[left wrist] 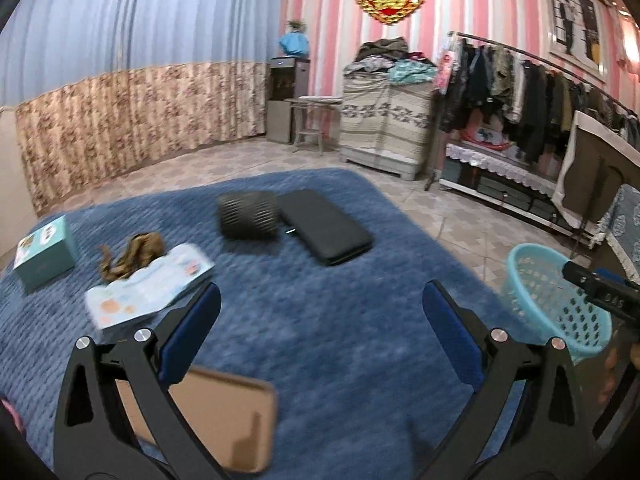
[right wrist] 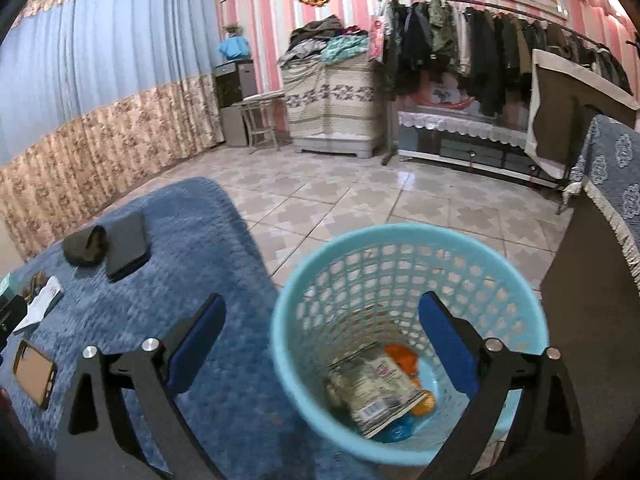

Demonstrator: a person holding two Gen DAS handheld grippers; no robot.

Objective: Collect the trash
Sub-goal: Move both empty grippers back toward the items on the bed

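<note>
Blue bedspread (left wrist: pixel 320 320), one turquoise basket (right wrist: pixel 408 248), two open tools

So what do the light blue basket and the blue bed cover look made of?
Basket: looks like moulded plastic, smooth and slightly glossy, its wall a regular lattice of holes. Bed cover: soft matte textile, apparently plush or quilted, with a bumpy repeating surface; the exact fibre cannot be told.
</note>
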